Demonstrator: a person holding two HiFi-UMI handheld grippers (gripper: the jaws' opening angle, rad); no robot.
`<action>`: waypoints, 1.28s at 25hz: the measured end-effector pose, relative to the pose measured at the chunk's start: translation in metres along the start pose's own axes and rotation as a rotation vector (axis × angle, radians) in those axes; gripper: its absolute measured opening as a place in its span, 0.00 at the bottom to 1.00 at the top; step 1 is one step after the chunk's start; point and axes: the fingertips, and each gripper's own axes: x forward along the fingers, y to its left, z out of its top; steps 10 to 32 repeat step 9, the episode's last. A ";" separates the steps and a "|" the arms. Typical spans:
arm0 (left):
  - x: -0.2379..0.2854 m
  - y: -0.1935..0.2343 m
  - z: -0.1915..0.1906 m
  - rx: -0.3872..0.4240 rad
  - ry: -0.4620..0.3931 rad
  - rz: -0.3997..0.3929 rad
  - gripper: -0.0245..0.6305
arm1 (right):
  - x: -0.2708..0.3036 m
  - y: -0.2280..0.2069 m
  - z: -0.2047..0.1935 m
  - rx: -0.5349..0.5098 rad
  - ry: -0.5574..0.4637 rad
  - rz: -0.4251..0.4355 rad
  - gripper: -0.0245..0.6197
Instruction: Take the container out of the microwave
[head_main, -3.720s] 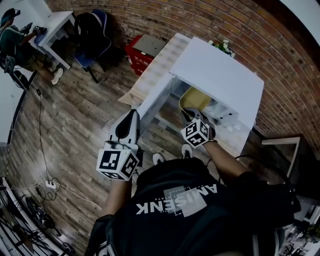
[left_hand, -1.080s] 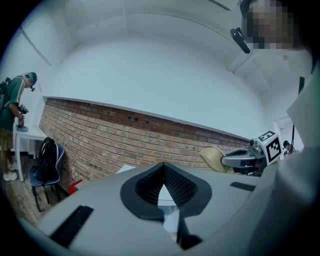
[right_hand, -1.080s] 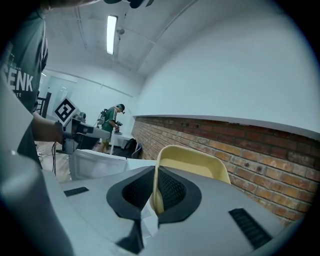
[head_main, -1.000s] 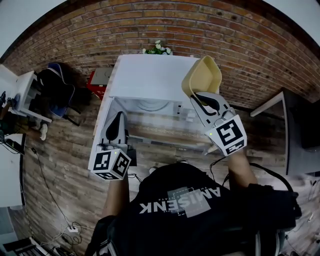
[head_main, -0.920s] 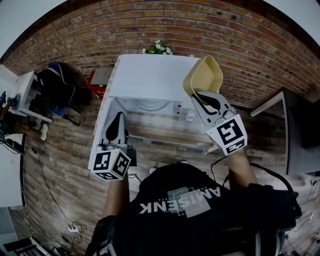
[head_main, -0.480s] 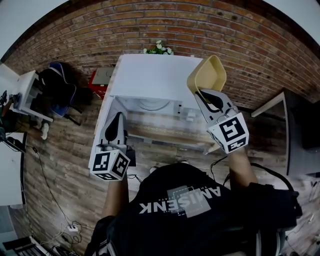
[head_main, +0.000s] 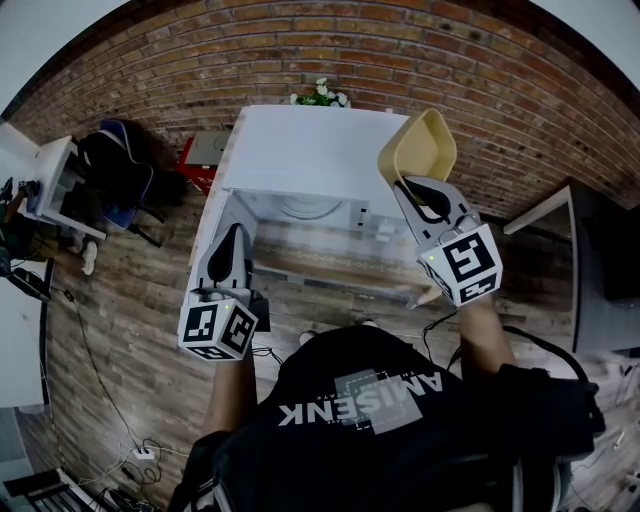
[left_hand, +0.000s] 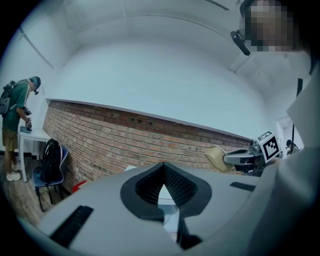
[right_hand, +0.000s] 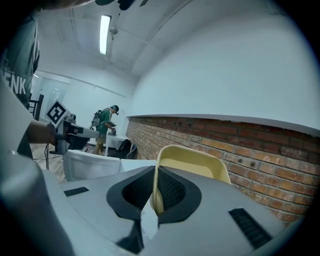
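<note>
The yellow container (head_main: 418, 148) (right_hand: 194, 164) hangs in the air, tilted, above the right end of the white microwave (head_main: 318, 152). My right gripper (head_main: 412, 188) (right_hand: 156, 176) is shut on the container's near rim. The microwave's cavity (head_main: 300, 214) stands open toward me, with its door (head_main: 212, 232) swung out on the left. My left gripper (head_main: 234, 252) (left_hand: 163, 169) is shut with nothing in it. It hovers by the open door, apart from it. The container (left_hand: 217, 157) also shows at the right of the left gripper view.
A brick wall (head_main: 330, 50) runs behind the microwave, with small flowers (head_main: 320, 96) at its back edge. A red box (head_main: 204, 160), a chair with a backpack (head_main: 122, 172) and a white desk (head_main: 50, 182) stand at left. A dark table (head_main: 590, 250) is at right. Cables (head_main: 110, 400) lie on the wooden floor.
Earliest, the container sat inside the microwave with my right gripper on it. It is now out and raised, and has drifted slightly right over the last second. The left gripper has hardly moved.
</note>
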 end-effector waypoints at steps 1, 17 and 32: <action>0.000 0.001 0.000 -0.002 -0.001 0.001 0.05 | 0.000 0.000 0.001 0.002 -0.002 0.000 0.12; -0.001 0.001 -0.005 -0.013 -0.007 0.012 0.05 | -0.001 0.004 0.001 -0.005 -0.011 0.011 0.12; -0.001 0.001 -0.005 -0.013 -0.007 0.012 0.05 | -0.001 0.004 0.001 -0.005 -0.011 0.011 0.12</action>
